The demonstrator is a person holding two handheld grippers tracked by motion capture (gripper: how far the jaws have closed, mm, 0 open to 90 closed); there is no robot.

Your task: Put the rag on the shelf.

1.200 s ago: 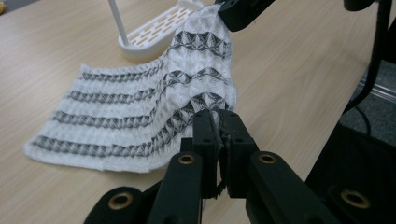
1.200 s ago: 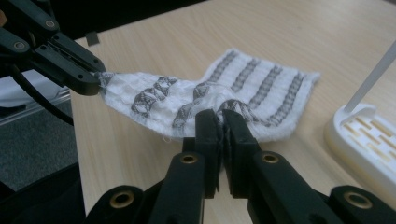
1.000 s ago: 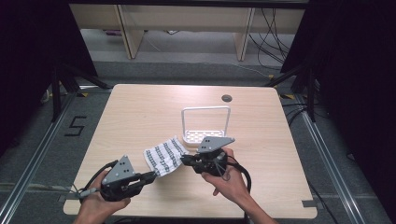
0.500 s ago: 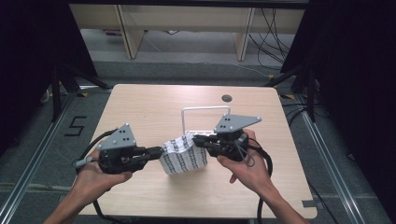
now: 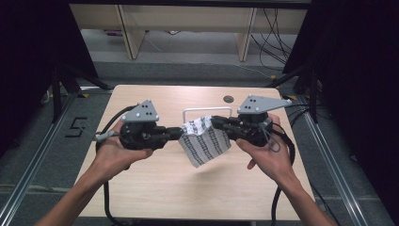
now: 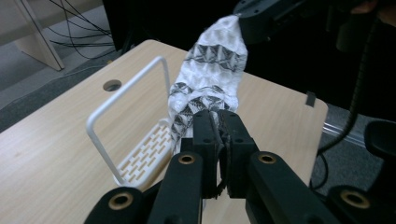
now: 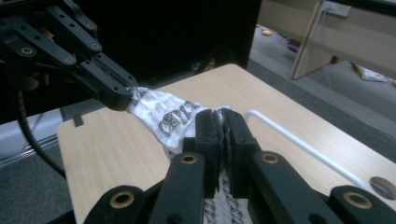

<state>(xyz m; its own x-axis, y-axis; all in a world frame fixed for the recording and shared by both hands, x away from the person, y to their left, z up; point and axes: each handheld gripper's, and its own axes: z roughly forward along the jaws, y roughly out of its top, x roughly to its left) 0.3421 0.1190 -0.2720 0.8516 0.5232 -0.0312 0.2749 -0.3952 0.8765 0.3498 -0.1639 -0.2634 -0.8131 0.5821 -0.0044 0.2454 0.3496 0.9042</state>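
The bench point(image 5: 155, 188) carries a white wire rack point(image 5: 207, 112) near its far middle, with a round cable hole point(image 5: 228, 99) just beyond it. Above the bench, in front of the rack, a patterned black-and-white cloth point(image 5: 205, 143) hangs clear of the surface, held at its two upper corners. The left tool point(image 5: 179, 133) has its jaws closed on the left corner; the left gripper view shows the fabric pinched between the pads and running up toward the other tool. The right tool point(image 5: 215, 121) has its jaws closed on the right corner, with the fabric bunched between its pads in the right gripper view. The cloth sags between the two grips and its lower corner points down toward the bench without touching it. Judged from this state, pickup and lift are complete. Remaining work appears to be carrying the cloth to the rack, draping it over the top bar, and releasing both corners. The span between the grips is slack, so the cloth is not yet spread flat for draping.
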